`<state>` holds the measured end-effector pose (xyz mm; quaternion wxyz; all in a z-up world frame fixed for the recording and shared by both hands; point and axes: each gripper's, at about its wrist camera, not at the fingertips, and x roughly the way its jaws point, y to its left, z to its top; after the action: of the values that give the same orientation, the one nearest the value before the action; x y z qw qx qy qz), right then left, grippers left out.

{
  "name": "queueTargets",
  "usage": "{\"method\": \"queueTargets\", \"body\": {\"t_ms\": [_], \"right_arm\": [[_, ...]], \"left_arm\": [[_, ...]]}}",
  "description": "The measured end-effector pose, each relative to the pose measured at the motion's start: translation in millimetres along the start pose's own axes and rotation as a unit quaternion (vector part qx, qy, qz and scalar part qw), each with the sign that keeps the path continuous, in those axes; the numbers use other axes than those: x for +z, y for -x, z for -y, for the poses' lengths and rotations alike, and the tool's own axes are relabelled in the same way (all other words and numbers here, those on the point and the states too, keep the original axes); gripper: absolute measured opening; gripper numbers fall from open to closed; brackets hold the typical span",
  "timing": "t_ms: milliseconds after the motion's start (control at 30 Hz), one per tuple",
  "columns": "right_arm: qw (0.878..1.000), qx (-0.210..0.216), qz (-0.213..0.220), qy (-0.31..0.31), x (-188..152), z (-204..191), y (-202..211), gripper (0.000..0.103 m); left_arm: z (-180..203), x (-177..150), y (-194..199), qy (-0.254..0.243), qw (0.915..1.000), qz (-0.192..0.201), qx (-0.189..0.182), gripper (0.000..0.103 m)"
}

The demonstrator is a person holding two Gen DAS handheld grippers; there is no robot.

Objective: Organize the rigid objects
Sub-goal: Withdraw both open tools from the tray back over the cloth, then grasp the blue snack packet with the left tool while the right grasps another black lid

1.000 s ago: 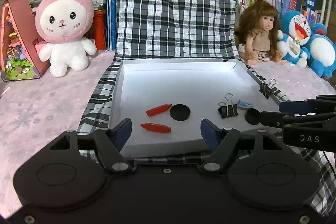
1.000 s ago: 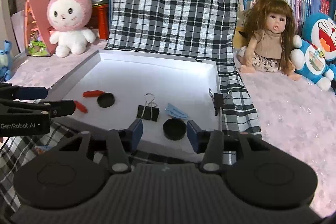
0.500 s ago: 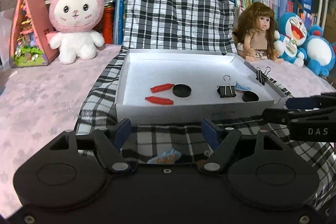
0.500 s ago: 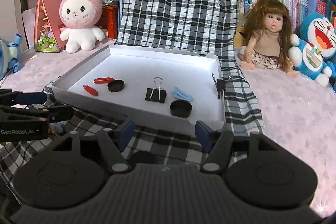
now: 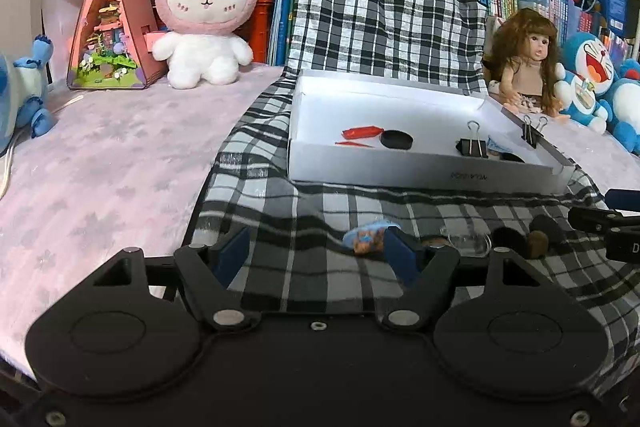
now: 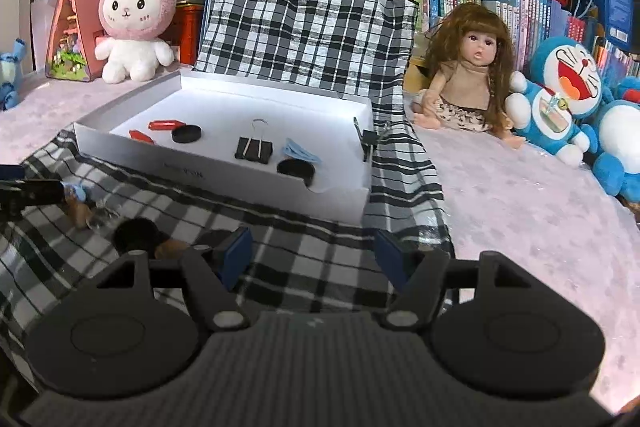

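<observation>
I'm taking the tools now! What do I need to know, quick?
Left tool: empty, jaws closing, nothing pressed; a small blue-brown piece lies on the cloth by one finger.
Right tool: empty, jaws opening, nothing between them.
Done, in the white box: red pieces, black discs, a binder clip, a blue piece; another clip sits on its right rim.
Left: the blue-brown piece, a clear piece and dark round pieces on the checked cloth in front of the box.
</observation>
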<state>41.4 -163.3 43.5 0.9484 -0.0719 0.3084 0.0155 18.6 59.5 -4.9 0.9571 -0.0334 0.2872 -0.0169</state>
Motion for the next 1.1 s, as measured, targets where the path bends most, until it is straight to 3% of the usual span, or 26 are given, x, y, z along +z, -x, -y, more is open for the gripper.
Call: {"method": "queueTargets", "body": {"t_ms": [433, 1100], "right_arm": [[1.0, 0.019, -0.008, 0.022, -10, -21, -6, 0.078], [0.998, 0.066, -0.007, -0.018, 1, -36, -19, 0.063]], "left_arm": [[19, 0, -8, -0.012, 0.9999, -0.004, -0.005, 0.053], [35, 5, -23, -0.027, 0.9994, 0.003, -0.024, 0.044]]}}
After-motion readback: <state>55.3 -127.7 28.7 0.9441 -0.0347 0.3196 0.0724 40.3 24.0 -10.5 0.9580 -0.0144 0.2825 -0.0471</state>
